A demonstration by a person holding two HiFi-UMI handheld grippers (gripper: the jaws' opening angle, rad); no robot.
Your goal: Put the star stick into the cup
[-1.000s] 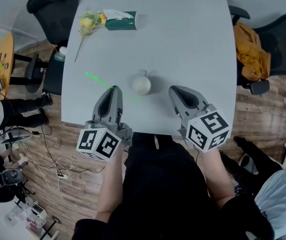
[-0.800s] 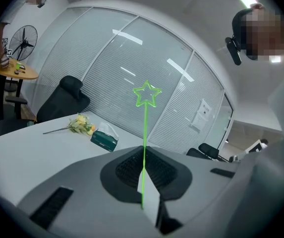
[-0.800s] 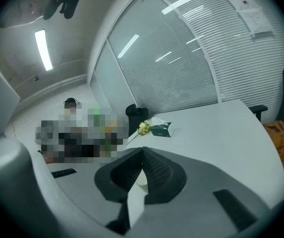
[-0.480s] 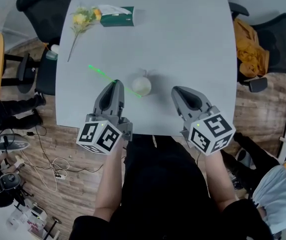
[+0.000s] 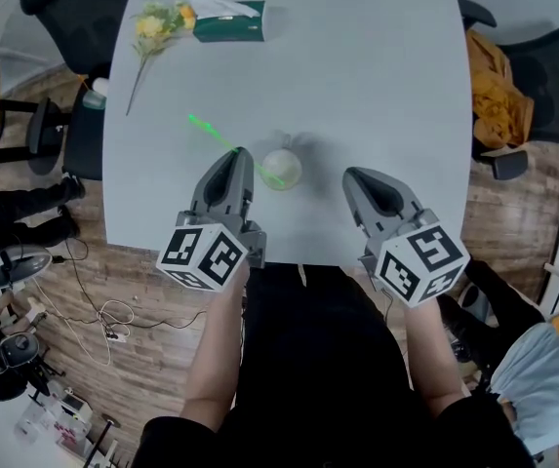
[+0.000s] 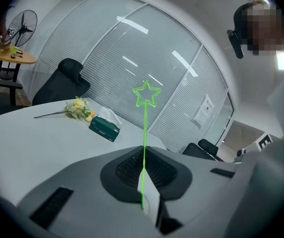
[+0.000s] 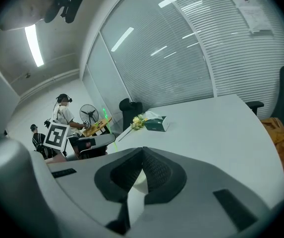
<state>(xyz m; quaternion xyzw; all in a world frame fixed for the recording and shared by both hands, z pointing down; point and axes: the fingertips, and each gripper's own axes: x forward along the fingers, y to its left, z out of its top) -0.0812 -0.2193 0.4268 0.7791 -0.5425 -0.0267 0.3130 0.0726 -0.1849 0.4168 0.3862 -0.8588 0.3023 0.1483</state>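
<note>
At the near edge of the pale grey bench (image 5: 357, 66), the left tool (image 5: 235, 154) is clenched on the thin green star-tipped stick (image 5: 213, 135), whose plain end reaches the round white cup (image 5: 282, 169), with the right tool (image 5: 350, 175) closed and empty alongside.

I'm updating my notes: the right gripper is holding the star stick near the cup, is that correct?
Not quite: it is the left gripper that is holding the star stick near the cup, as the left gripper view shows.
</note>
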